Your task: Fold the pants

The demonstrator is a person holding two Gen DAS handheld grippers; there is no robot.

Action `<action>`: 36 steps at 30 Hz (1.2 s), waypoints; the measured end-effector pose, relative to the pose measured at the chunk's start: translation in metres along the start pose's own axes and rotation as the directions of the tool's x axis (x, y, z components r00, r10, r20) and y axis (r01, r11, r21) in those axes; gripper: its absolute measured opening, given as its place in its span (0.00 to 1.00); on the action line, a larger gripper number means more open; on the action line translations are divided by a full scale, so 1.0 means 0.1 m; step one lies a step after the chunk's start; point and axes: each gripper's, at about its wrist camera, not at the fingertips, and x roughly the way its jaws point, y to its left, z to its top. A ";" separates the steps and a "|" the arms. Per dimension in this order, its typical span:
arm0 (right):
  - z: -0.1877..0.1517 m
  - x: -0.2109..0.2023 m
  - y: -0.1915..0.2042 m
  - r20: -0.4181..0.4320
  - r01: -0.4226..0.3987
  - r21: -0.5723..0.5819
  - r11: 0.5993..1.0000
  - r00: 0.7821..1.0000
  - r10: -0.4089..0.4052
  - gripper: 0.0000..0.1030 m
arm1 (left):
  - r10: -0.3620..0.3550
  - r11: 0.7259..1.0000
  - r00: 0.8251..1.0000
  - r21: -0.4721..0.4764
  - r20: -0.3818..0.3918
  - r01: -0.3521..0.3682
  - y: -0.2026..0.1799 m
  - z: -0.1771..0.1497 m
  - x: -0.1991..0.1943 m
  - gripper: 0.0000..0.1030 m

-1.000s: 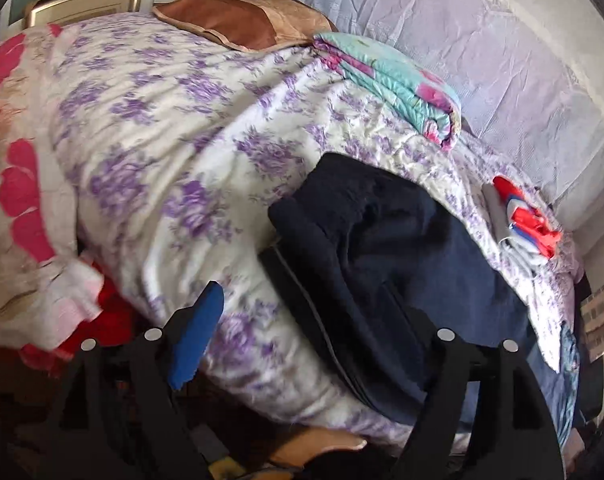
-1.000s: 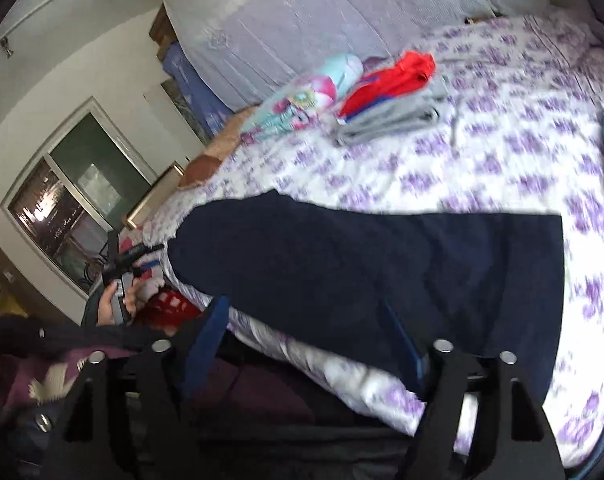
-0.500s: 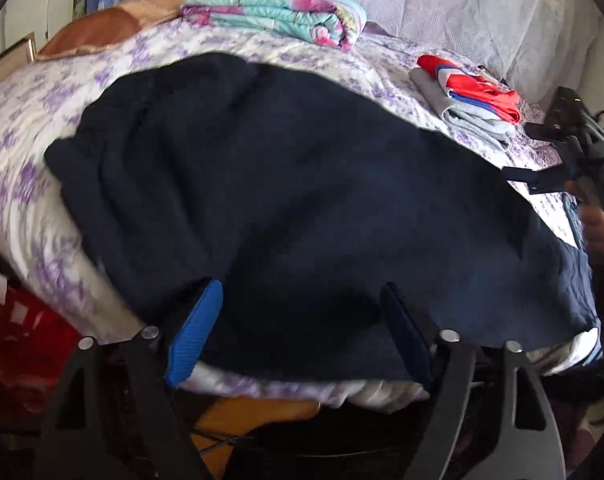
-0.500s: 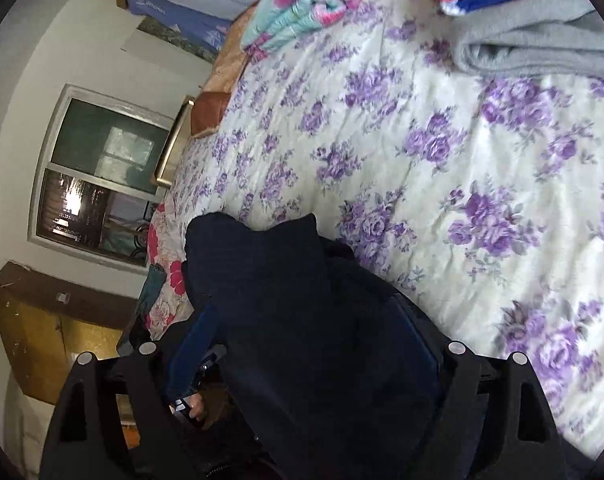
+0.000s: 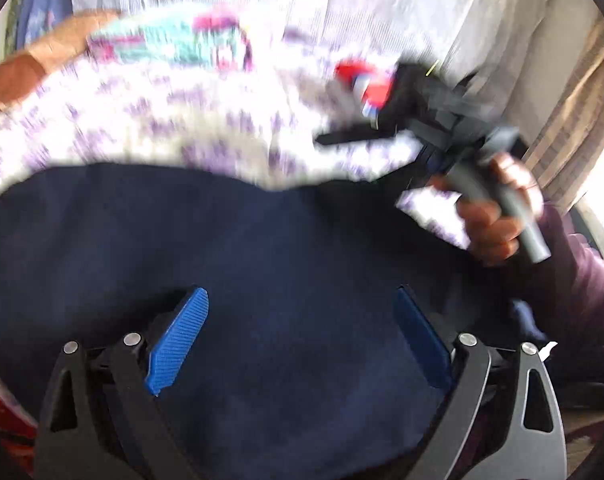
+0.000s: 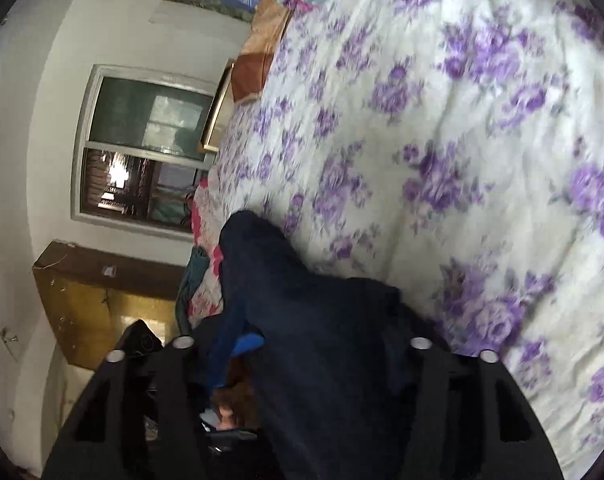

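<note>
Left wrist view: your left gripper (image 5: 298,336) stands with its two blue pads (image 5: 178,340) spread wide, and nothing is pinched between them. The navy pants (image 5: 262,248) fill the lower half of this view, lying across the near side of the bed and passing under and between the spread pads. Whether the pads touch the cloth cannot be told.

Beyond the pants lies the floral bedspread (image 5: 142,116), white with purple flowers and blurred. At its far side sit a folded turquoise and pink blanket (image 5: 170,44) and a brown cushion (image 5: 42,64). A red, blue and grey stack of clothes (image 5: 357,80) lies further right.

Your right hand (image 5: 493,208) appears in the upper right of this view, wrapped around the grey handle of the right gripper (image 5: 353,136), which is held above the bedspread just beyond the edge of the pants.

Right wrist view: the pants (image 6: 321,340) drape over the fingers of the right gripper (image 6: 302,344) and cover most of them. Only a corner of one blue pad (image 6: 248,342) shows. You cannot tell from either view how far the jaws stand apart, or whether they grip the cloth. The bedspread (image 6: 461,140) fills the right side, and a window (image 6: 142,148) and a brown cardboard box (image 6: 102,292) stand at the left.
</note>
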 end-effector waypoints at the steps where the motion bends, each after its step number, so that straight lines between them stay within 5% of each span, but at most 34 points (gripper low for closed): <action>1: -0.01 -0.05 -0.02 0.033 0.011 -0.004 1.000 0.999 -0.011 0.31 | 0.022 1.000 1.000 -0.011 -0.019 -0.022 0.05 -0.04 0.13 0.88; 3: -0.01 -0.12 -0.04 0.081 0.115 -0.029 0.993 0.990 -0.112 0.06 | 0.012 1.000 1.000 0.017 0.019 -0.012 0.05 -0.13 0.12 0.89; 5: 0.03 -0.21 -0.08 0.125 0.218 -0.029 0.976 0.969 -0.213 0.05 | 0.020 0.999 0.999 0.033 0.032 -0.021 0.03 -0.19 0.13 0.89; 7: 0.11 -0.41 -0.17 0.231 0.337 0.032 0.941 0.913 -0.336 0.06 | 0.013 1.000 0.999 0.024 0.041 -0.014 0.05 -0.21 0.12 0.88; 11: -0.13 -0.83 0.10 0.279 0.257 0.009 0.966 0.927 -0.249 0.08 | -0.006 1.000 0.999 -0.018 0.052 0.007 0.09 -0.18 -0.07 0.88; 14: -0.69 -0.85 0.42 0.253 0.271 -0.063 0.961 0.935 -0.247 0.08 | 0.019 0.999 0.988 0.034 0.156 -0.025 0.07 0.00 -0.38 0.89; 17: -1.25 -0.82 0.34 0.238 0.377 0.025 0.926 0.897 -0.372 0.08 | 0.097 0.995 0.972 -0.001 0.214 -0.099 0.28 0.27 -0.48 0.95; 20: -1.59 -0.94 -0.11 0.275 0.435 0.176 0.883 0.840 -0.468 0.00 | 0.210 0.968 0.972 -0.164 0.106 -0.191 0.96 0.46 -0.18 0.92; 22: -1.78 -1.17 -0.46 0.388 0.311 0.198 0.929 0.846 -0.366 0.00 | 0.177 0.962 0.982 -0.225 0.068 -0.158 1.30 0.45 0.01 0.77; 23: -1.85 -1.26 -0.54 0.431 0.293 0.191 0.937 0.832 -0.348 0.00 | 0.201 0.964 0.976 -0.194 0.083 -0.182 1.25 0.46 0.00 0.78; 27: -2.10 -1.68 -0.58 0.540 0.409 0.253 0.877 0.693 -0.479 0.00 | 0.255 0.959 0.963 -0.151 0.083 -0.241 1.15 0.43 0.06 0.79; 29: -2.25 -1.92 -0.70 0.554 0.392 0.312 0.866 0.665 -0.501 0.00 | 0.251 0.960 0.964 -0.151 0.091 -0.236 1.15 0.42 0.06 0.79; 30: -2.36 -2.04 -0.73 0.563 0.410 0.336 0.848 0.634 -0.530 0.00 | 0.247 0.961 0.964 -0.153 0.097 -0.231 1.16 0.41 0.05 0.79; 35: -3.10 -2.65 -0.66 0.630 0.473 0.475 0.742 0.405 -0.662 0.08 | 0.228 0.963 0.967 -0.175 0.113 -0.207 1.16 0.41 -0.05 0.79; 36: -3.33 -2.77 -0.56 0.642 0.489 0.497 0.717 0.348 -0.683 0.31 | 0.225 0.960 0.968 -0.195 0.113 -0.200 1.14 0.41 -0.09 0.79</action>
